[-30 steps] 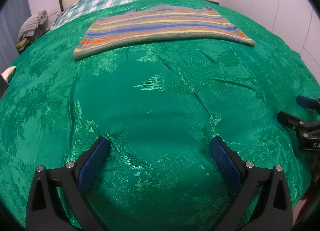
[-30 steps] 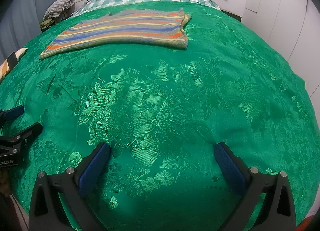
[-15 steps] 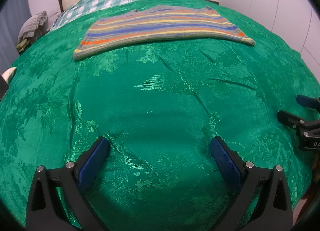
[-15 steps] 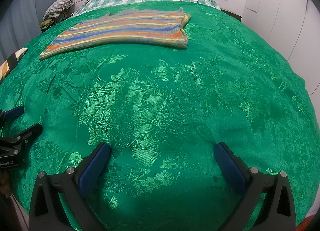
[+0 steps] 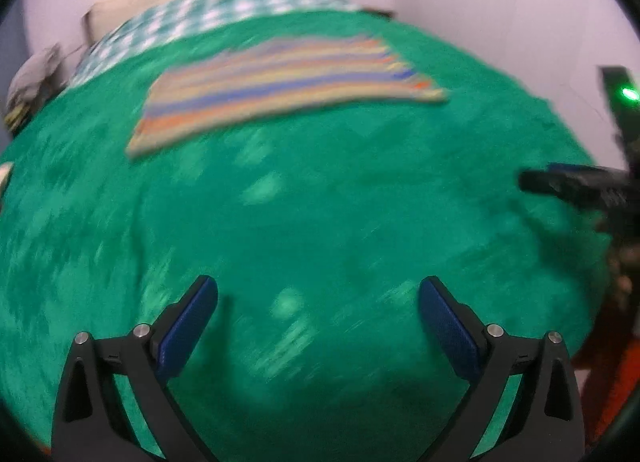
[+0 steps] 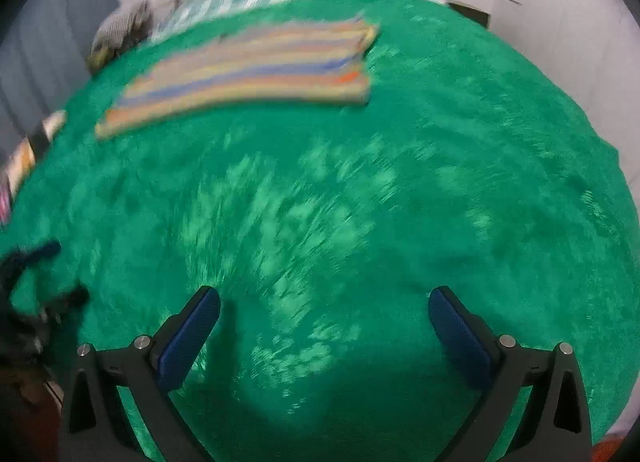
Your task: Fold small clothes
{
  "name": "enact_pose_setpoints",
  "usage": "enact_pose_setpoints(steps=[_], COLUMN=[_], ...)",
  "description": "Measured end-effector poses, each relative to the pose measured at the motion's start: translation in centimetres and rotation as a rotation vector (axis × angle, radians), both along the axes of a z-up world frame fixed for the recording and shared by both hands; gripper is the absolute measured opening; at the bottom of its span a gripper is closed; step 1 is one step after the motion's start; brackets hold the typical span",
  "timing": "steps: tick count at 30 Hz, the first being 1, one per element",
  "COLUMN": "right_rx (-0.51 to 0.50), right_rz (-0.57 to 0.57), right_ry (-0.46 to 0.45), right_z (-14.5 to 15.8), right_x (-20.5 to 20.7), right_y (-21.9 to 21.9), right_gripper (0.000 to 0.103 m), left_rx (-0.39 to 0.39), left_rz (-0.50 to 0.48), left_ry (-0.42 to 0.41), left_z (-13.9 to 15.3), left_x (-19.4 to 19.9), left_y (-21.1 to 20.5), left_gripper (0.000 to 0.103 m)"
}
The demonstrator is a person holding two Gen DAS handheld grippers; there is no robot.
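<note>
Striped knit top in orange, blue and yellow bands (image 5: pixel 280 82) lies flat at the far end of the bed, on the green patterned bedspread (image 5: pixel 320 222) — well apart from both tools. Left gripper (image 5: pixel 318 320) has its fingers wide, empty; right gripper (image 6: pixel 324 328) likewise. Both views blurred. Likely risk: a hasty reach pinches slick bedspread along with the hem — or takes one layer only, skewing the fold.
</note>
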State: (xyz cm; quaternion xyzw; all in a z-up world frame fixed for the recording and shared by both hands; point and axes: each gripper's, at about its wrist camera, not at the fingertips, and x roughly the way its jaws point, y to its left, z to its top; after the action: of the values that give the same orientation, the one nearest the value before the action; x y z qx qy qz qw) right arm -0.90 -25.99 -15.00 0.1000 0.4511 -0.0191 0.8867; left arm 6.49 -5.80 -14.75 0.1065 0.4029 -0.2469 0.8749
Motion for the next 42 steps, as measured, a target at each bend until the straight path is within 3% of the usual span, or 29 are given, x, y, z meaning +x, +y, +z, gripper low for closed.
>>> enact_pose_setpoints(steps=[5,8,11,14,15,16,17,18,19,20,21,22,23,24,28,33,37,39,41,42], right_rx=[0.178,0.3,0.4,0.488,0.512,0.53,0.543,0.563,0.591,0.622,0.64,0.648,0.634,0.62,0.592,0.578,0.526,0.49,0.489,0.506], right_rz=[-0.065,-0.04,0.019,0.091,0.1,0.092,0.086,0.078,0.062,0.035,0.014,-0.008,-0.033,-0.052,0.085,0.261,0.352,0.377,0.405,0.419], right_ry=[-0.087,-0.102,-0.055,0.019,0.041,0.057,0.065,0.078,0.091,0.084,0.063,0.043,0.043,0.03,-0.074,-0.093,-0.073,-0.05,-0.027,-0.006], right_z=[2.3,3.0,2.6,1.5,0.9,0.2,-0.3,-1.0,-1.9,-2.5,-2.7,-2.8,-2.7,-2.2,3.0,7.6,7.9,7.0,5.3,4.2], right_x=[4.0,8.7,14.4,20.5,22.2,24.5,26.0,27.6,29.3,30.9,31.8,32.7,33.3,33.6,34.1,36.7,39.4,40.8,41.6,42.0], right_y=[-6.8,-10.6,-13.3,-14.2,-14.3,-14.6,-14.6,-14.6,-14.6,-14.5,-14.4,-14.2,-13.9,-13.5,-9.0,1.7,10.2,14.0,17.1,18.3], right_gripper=[0.102,0.095,0.083,0.078,0.077,0.077,0.077,0.077,0.077,0.076,0.067,0.034,0.013,0.009,0.009,0.009,0.009,0.009,0.01,0.016], left_rx=[0.015,0.05,0.125,0.11,0.094,0.083,0.067,0.053,0.033,-0.01,-0.06,-0.098,-0.142,-0.188,-0.367,-0.485,-0.504,-0.479,-0.436,-0.397], left_rz=[-0.183,-0.276,-0.294,-0.285,-0.299,-0.313,-0.322,-0.32,-0.316,-0.31,-0.298,-0.286,-0.262,-0.228,-0.062,0.178,0.316,0.372,0.425,0.456], left_ry=[-0.024,-0.036,-0.045,-0.059,-0.058,-0.053,-0.053,-0.059,-0.057,-0.04,-0.024,-0.018,-0.02,-0.021,0.01,0.037,0.069,0.082,0.115,0.146], left_z=[1.4,0.5,-1.4,-2.0,-2.0,-2.0,-2.0,-1.9,-1.8,-1.5,-1.1,-0.6,0.2,1.2,4.0,4.4,2.6,1.4,-0.2,-0.9], left_x=[4.7,8.5,12.1,14.1,14.4,14.5,14.6,14.7,15.0,15.4,15.8,16.0,16.1,16.3,16.9,17.7,18.7,19.2,19.5,20.0], left_y=[-8.4,-14.4,-19.1,-20.7,-21.0,-21.1,-21.0,-20.7,-20.4,-19.8,-18.8,-18.1,-16.8,-14.9,-5.9,5.8,11.7,13.1,14.3,14.4], left_gripper=[0.101,0.096,0.083,0.076,0.063,0.043,0.031,0.011,0.01,0.009,0.009,0.008,0.008,0.008,0.008,0.008,0.008,0.009,0.014,0.027])
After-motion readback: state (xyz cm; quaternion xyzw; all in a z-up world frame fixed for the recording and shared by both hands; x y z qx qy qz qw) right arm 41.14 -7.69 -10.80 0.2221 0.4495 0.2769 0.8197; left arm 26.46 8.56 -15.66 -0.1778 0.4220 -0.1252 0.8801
